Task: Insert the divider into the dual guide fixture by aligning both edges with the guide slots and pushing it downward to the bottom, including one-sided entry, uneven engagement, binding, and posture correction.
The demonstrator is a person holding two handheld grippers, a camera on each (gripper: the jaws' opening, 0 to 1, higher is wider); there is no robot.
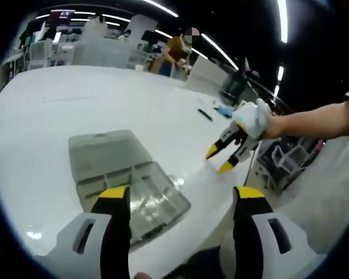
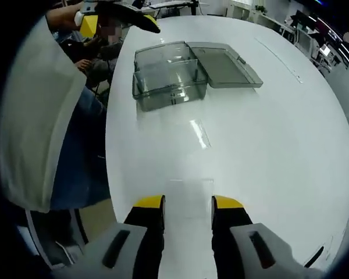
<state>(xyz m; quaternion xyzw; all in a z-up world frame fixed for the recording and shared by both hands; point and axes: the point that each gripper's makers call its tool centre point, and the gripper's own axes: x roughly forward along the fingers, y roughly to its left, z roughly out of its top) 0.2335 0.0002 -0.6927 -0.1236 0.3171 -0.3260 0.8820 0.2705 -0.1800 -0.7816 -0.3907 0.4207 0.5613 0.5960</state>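
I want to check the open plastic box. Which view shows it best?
The right gripper view: the box lies whole and unobstructed, lid open beside it. In the left gripper view the left claw covers part of the box.

A black pen [image 1: 205, 115] lies on the white table [image 1: 75, 104] near a seated person [image 1: 174, 52].

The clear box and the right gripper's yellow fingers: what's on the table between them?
In the right gripper view, a flat clear divider lies on the white table, just ahead of the right gripper. Beyond it, bare table up to the clear box.
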